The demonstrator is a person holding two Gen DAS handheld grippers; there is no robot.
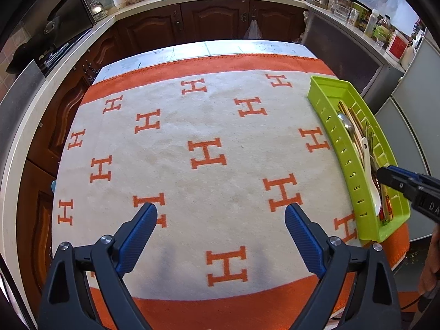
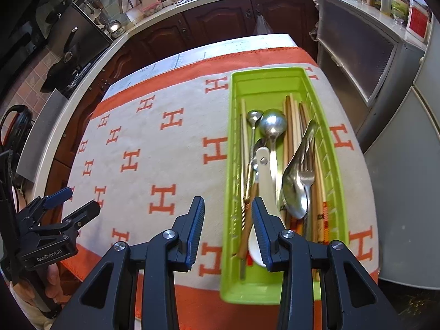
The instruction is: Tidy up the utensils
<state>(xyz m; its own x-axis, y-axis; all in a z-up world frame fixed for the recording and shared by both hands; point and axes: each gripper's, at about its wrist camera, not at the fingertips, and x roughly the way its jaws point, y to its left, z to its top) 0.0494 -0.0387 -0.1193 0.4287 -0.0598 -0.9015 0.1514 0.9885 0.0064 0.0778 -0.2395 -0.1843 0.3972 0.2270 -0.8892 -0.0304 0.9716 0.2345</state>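
Utensils lie heaped in one green tray [image 2: 277, 288], which sits on the orange-and-white H-pattern cloth [image 2: 165, 143] toward the right edge of the surface. The rest of the cloth carries no loose utensil in either view.

Right claw [image 2: 228, 228]: partly open, holding nothing, poised above the tray's near left corner; one finger is over the cloth, the other over the tray interior. Whether the fingers touch anything cannot be told. Left claw [image 1: 221, 214]: spread wide, holding nothing, hovering over bare cloth well apart from the tray.

Risks, as judged:
- The pile is tangled; the fork [image 2: 306, 173] rests on the large spoon [image 2: 294, 192], and handles cross. A pinch on one piece is likely to drag or tip a neighbour.
- Polished metal handles are thin and slick; a narrow grip may let them rotate or slip.
- The tray is light plastic near the surface edge; a sideways pull with nothing steadying it could slide it off, or bunch the cloth.
- The claw straddles the tray wall, so closing here might catch the wall rather than a utensil.

Count:
- Tray: 1.
- Metal spoons: at least 3 (large spoon, round-bowled ladle spoon [image 2: 272, 123], small spoon [image 2: 253, 117]); a possible fourth is hidden.
- White plastic spoon [image 2: 262, 198]: 1.
- Fork: 1.
- Chopsticks [image 2: 291, 126]: several, overlapping; exact number cannot be told.
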